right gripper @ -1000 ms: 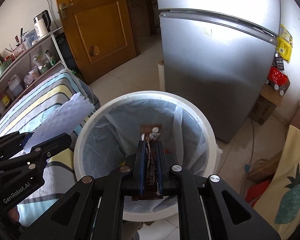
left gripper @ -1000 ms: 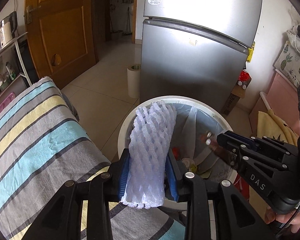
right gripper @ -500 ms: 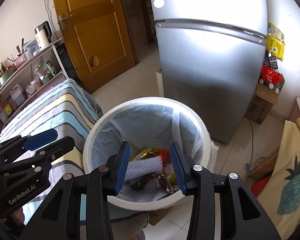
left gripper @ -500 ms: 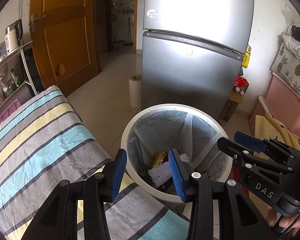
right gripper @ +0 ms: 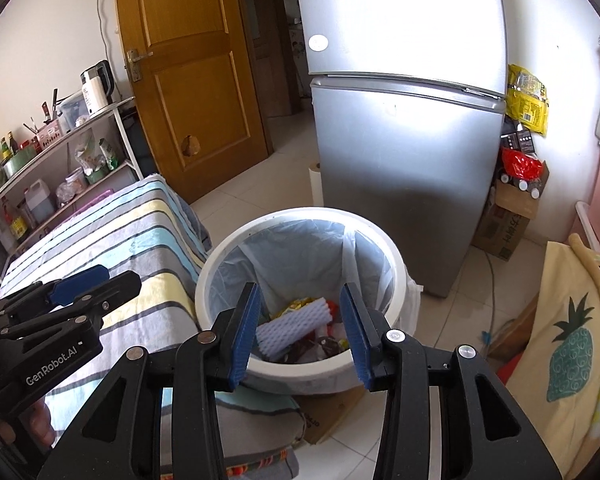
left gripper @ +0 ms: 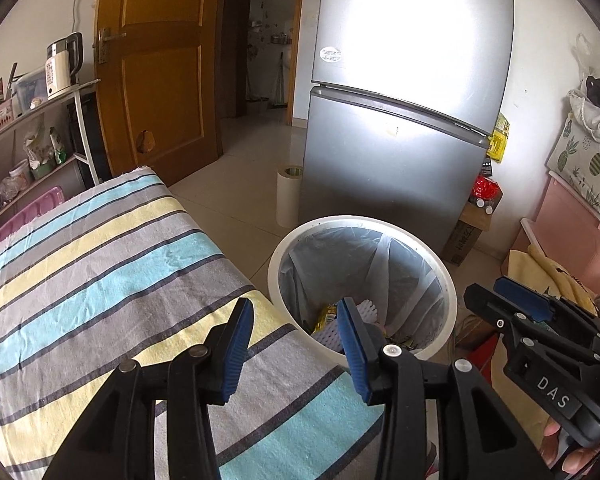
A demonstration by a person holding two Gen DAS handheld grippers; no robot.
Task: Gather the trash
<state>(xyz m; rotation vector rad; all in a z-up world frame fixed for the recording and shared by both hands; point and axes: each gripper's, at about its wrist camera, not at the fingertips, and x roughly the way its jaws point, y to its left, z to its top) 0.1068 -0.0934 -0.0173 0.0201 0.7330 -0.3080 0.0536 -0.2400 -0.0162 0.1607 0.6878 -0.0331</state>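
A white bin (right gripper: pixel 300 216), lined with a thin translucent bag, is stood on the tiled floor between the striped cloth (left gripper: pixel 100 264) of the bed or table and the silver fridge (right gripper: pixel 404 152), presumably so that rubbish gathered from the cloth can be dropped over its edge without a long reach. The trash is found inside the bin: a white foam net sleeve (right gripper: pixel 296 326) is lain on top of yellow and red wrappers (right gripper: pixel 296 303) and some darker scraps near the bottom. No loose trash is seen on the visible part of the cloth. The left gripper (left gripper: pixel 296 350) is held above the corner of the cloth just beside the bin rim, pitched downward, with its blue-padded jaws parted and nothing between them. The right gripper (right gripper: pixel 300 334) is held over the near side of the bin, likewise tilted down toward the opening, its jaws spread apart and nothing gripped; the foam sleeve seen between its pads lies far below in the bin. Both tools are angled side by side toward the bin mouth, and part of a hand (left gripper: pixel 560 448) is glimpsed under the right tool. The drop-off is judged done.
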